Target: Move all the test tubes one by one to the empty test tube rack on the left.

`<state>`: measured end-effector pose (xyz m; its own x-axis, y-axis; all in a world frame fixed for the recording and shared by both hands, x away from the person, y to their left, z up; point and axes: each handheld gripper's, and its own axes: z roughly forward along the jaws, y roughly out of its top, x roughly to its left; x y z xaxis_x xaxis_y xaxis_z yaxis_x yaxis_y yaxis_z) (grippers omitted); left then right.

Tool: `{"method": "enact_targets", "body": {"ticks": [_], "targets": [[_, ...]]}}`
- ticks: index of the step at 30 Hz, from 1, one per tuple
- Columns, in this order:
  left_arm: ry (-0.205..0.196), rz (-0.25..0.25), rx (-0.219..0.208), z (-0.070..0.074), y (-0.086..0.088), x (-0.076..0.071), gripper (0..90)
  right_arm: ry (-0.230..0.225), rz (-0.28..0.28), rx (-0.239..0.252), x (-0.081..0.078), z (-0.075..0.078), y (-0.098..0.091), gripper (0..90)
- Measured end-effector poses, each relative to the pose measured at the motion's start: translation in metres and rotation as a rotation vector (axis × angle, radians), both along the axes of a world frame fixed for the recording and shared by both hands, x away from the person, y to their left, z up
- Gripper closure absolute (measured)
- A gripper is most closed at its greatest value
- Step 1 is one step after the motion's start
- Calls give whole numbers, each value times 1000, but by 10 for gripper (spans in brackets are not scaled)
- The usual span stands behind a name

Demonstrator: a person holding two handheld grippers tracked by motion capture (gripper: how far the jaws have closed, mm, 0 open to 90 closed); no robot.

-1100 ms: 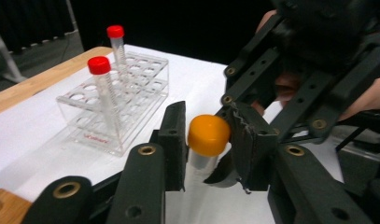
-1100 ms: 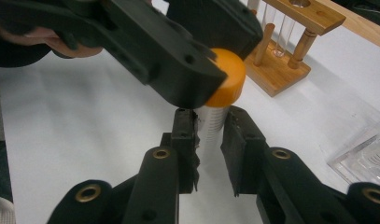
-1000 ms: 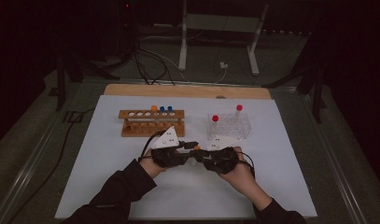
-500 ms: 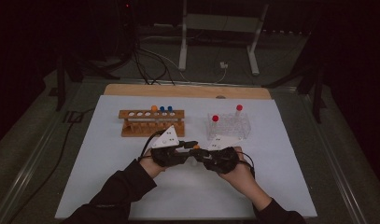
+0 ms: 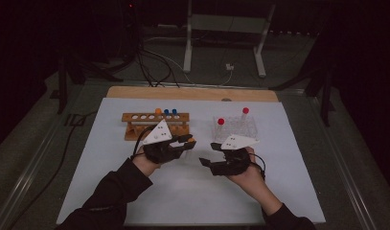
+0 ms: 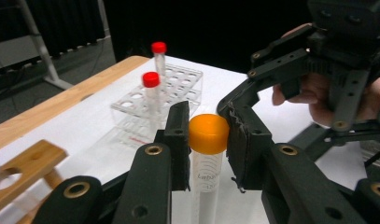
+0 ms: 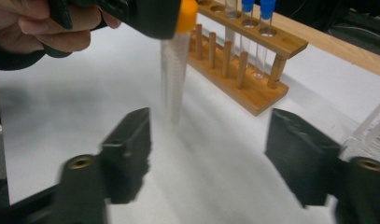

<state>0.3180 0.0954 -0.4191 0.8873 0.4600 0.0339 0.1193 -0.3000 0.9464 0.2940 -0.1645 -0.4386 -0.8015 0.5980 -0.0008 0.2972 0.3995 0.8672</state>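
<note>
Orange-capped tube [image 6: 207,140] now hangs pinched in the left tool [image 6: 207,135] alone; right tool [image 7: 208,144] has just spread.

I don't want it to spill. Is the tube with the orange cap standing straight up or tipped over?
Upright. The orange-capped tube hangs cap-up between the jaws of the left hand-held gripper, which is shut on it.

dark room, grey floor [image 5: 34,143], metal stand [image 5: 226,28] behind the white-topped table [image 5: 288,158].
</note>
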Motion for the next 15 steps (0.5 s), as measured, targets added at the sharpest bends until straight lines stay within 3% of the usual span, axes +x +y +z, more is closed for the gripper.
{"method": "enact_targets", "body": {"ticks": [3,8,13,15], "targets": [[-8,26,-1,5,8,3,722,2,-7,21,0,1,-1,202],[-25,75,-13,13,23,6,722,1,-10,48,0,3,-3,143],[-34,138,-16,20,41,14,722,4,33,72,-1,5,-6,34],[-34,162,-20,22,47,17,722,2,30,75,-1,5,-7,31]]}}
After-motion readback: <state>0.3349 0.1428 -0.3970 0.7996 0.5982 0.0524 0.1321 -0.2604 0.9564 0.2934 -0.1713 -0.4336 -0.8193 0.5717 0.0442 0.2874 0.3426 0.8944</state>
